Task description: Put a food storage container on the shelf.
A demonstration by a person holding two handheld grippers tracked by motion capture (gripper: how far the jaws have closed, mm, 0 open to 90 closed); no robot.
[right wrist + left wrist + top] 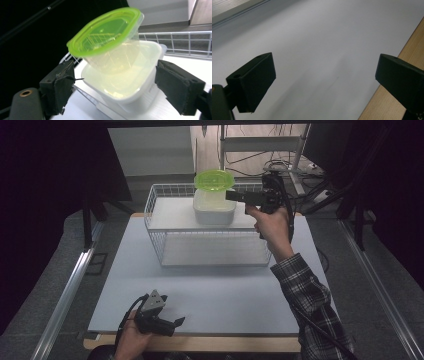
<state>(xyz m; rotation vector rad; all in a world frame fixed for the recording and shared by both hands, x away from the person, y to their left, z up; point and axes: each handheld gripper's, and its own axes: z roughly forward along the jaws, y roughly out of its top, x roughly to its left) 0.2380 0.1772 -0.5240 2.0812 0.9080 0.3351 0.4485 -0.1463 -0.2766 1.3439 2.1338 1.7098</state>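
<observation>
On the white table (210, 295) stands a wire basket (160, 205) holding a see-through tub with a green lid (105, 30) — tilted inside a white tub (125, 82) — between the right gripper's (113, 85) wide-apart jaws.

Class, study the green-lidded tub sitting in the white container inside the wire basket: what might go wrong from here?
1. The green-lidded tub sits tilted in the white container, so it may tip or slide out if nudged.
2. The right gripper, jaws open and level with both, might clip the tub or shift the container.
3. The wire basket could shift if pushed.
</observation>
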